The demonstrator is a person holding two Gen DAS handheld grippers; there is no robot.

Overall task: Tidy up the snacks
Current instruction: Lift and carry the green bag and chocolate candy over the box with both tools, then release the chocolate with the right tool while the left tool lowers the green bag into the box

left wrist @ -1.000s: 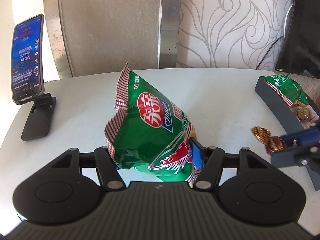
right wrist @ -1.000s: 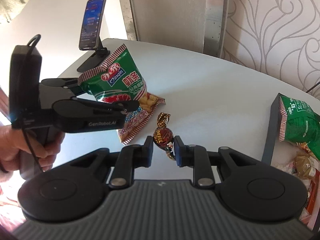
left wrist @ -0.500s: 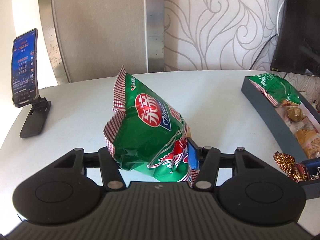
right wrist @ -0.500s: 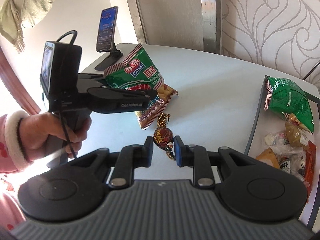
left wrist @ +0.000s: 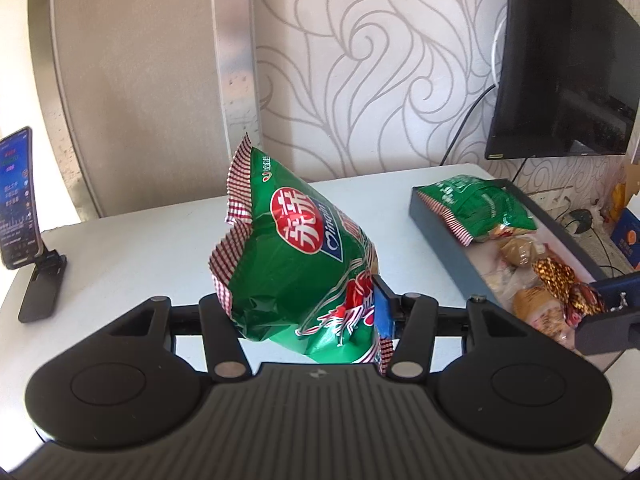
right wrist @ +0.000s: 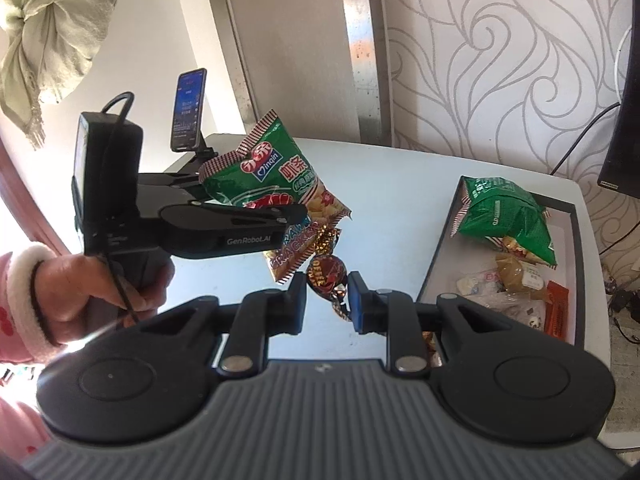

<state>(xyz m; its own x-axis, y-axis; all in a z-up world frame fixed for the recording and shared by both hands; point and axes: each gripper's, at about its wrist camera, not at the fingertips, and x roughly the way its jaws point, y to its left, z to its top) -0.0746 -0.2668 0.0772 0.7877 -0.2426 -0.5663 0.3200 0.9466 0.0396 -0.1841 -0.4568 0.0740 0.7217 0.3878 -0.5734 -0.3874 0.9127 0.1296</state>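
Note:
My left gripper (left wrist: pixel 304 312) is shut on a green prawn-cracker bag (left wrist: pixel 300 264) and holds it in the air above the white table (left wrist: pixel 132 252); the bag also shows in the right wrist view (right wrist: pixel 276 184). My right gripper (right wrist: pixel 327 300) is shut on a brown foil-wrapped candy (right wrist: pixel 326 274), also lifted, and it shows at the right edge of the left wrist view (left wrist: pixel 568 288) over the tray. A dark grey tray (right wrist: pixel 436 264) at the right holds a second green bag (right wrist: pixel 504 208) and several small snacks.
A phone on a black stand (left wrist: pixel 18 200) is at the table's far left. A black monitor (left wrist: pixel 560 72) hangs behind the tray, with cables beside it. The patterned wall is behind the table. The person's hand (right wrist: pixel 100 280) holds the left gripper.
Both grippers have risen and moved right toward the tray, carrying the bag and the candy. The right gripper's candy is now over the tray's near end.

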